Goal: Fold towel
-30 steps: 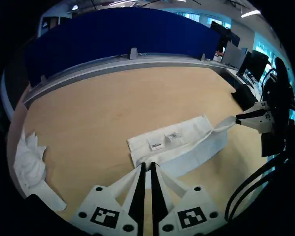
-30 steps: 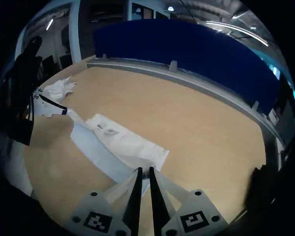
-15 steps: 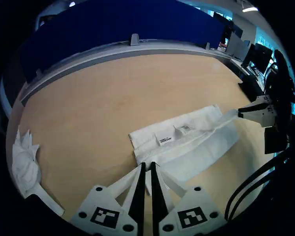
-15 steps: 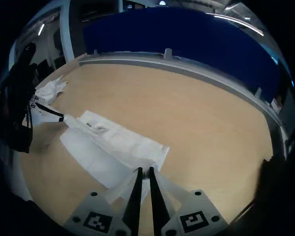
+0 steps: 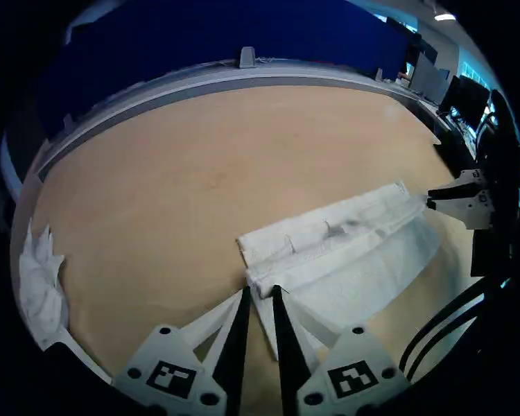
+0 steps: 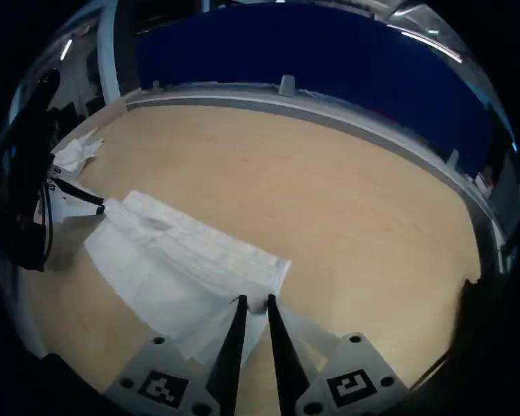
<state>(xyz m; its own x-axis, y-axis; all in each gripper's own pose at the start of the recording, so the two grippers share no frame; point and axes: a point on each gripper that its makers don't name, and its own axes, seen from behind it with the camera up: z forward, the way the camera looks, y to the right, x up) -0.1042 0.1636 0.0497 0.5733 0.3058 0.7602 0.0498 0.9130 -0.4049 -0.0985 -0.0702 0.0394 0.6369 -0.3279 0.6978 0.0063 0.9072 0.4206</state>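
A white towel [image 5: 343, 256] lies on the wooden table [image 5: 191, 159], folded lengthwise into a long band. Its upper layer is narrower than the layer beneath. My left gripper [image 5: 260, 291] is at the near end of the band, its jaws parted a little with the towel's edge between the tips. In the right gripper view, the towel [image 6: 177, 256] runs off to the left. My right gripper [image 6: 254, 299] is at the other end of it, also slightly parted around the corner. Each gripper appears at the far end in the other's view: the right gripper [image 5: 461, 201] and the left gripper [image 6: 76, 201].
A crumpled pile of white cloth [image 5: 38, 284] sits at the table's left edge, also visible as the pile [image 6: 76, 149]. A blue divider [image 5: 191, 41] runs along the back of the table. Monitors [image 5: 468, 97] stand at the far right. Black cables hang near the right gripper.
Both grippers carried the lifted edge forward and down, so the towel now lies flat and wider. The labels are folded under. Both pairs of jaws have parted slightly.
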